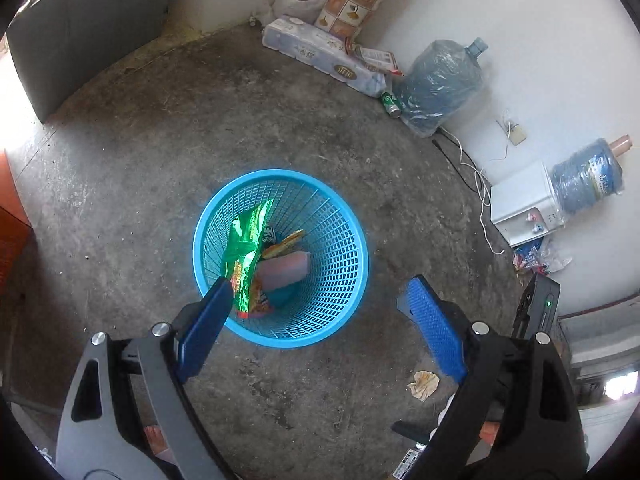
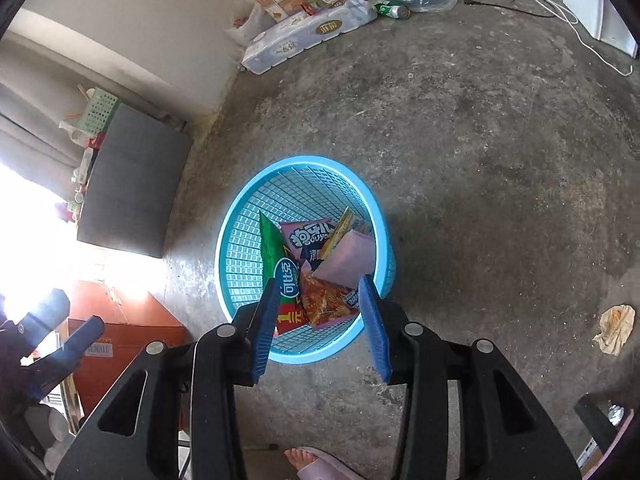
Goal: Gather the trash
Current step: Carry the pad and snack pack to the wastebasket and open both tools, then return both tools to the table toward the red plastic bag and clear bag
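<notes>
A blue mesh waste basket [image 1: 340, 264] stands on the concrete floor and also shows in the right wrist view [image 2: 240, 264]. It holds a green snack bag [image 1: 244, 248], a purple snack bag [image 2: 308, 236], an orange wrapper and a pink sponge [image 1: 288, 268]. My left gripper [image 1: 320, 292] is open and empty above the basket's near rim. My right gripper [image 2: 320, 292] is open and empty over the basket, its fingers on either side of the wrappers. A crumpled paper scrap [image 1: 423, 384] lies on the floor right of the basket; it also shows in the right wrist view [image 2: 614, 328].
A green can [image 1: 390, 103], a tissue pack [image 1: 320, 54] and a water jug [image 1: 440, 80] lie by the far wall. A water dispenser [image 1: 528, 204] with cables is at right. A grey cabinet [image 2: 132, 184] and an orange box [image 2: 124, 332] stand at left. A foot [image 2: 308, 460] is near.
</notes>
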The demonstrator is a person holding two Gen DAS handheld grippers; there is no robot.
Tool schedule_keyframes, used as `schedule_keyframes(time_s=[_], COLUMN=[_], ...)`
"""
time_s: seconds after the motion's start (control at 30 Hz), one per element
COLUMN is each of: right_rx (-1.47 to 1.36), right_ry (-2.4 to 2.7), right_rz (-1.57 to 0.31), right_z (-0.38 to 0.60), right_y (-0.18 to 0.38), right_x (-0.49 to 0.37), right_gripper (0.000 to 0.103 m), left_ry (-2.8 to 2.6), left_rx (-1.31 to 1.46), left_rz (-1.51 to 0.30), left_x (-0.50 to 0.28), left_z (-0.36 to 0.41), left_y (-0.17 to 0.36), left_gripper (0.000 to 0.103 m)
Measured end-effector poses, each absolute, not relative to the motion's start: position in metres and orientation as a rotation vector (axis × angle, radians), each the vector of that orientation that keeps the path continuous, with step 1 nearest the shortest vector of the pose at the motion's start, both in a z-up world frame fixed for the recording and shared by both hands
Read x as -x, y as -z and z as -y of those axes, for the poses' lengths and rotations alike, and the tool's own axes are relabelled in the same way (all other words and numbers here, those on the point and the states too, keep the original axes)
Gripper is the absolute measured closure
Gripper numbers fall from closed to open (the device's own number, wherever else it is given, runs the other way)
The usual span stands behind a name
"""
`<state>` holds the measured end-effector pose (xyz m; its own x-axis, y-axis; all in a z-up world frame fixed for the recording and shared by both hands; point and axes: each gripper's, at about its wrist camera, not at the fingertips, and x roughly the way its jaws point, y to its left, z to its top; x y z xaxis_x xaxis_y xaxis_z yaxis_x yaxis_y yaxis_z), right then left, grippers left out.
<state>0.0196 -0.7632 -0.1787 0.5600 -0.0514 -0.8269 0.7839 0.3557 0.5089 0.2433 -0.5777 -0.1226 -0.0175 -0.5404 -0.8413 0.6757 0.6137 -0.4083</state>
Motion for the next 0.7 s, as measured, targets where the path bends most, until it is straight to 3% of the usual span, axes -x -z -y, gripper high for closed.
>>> schedule_keyframes(time_s=[0.17,0.27,0.4,0.7], right_rx=[-1.016,-0.944,-0.86,-0.703], right_ry=[0.59,0.554,0.456,0.143], right_rz=[-0.785,-0.74,-0.702,-0.733], right_z=[0.738,0.711,0.67,0.547], right_y=[0.138,0.099,0.052,-0.02], right_x=[0.002,0.015,0.023,0.004], right_gripper=[0.062,0.049,0.041,0.033], left_ry=[1.007,1.019,1.021,0.826], left_rx=[-0.086,-0.063,-0.072,0.019], left_rz=[-1.173,-1.097,-0.991,-0.833], left_x=[-0.233,-0.211,-0.169,-0.109], left_z=[0.521,0.47,0.398,0.195], left_y=[0.058,0.015,-0.028,-0.059], left_gripper=[0.018,0.018,0.018,0.018])
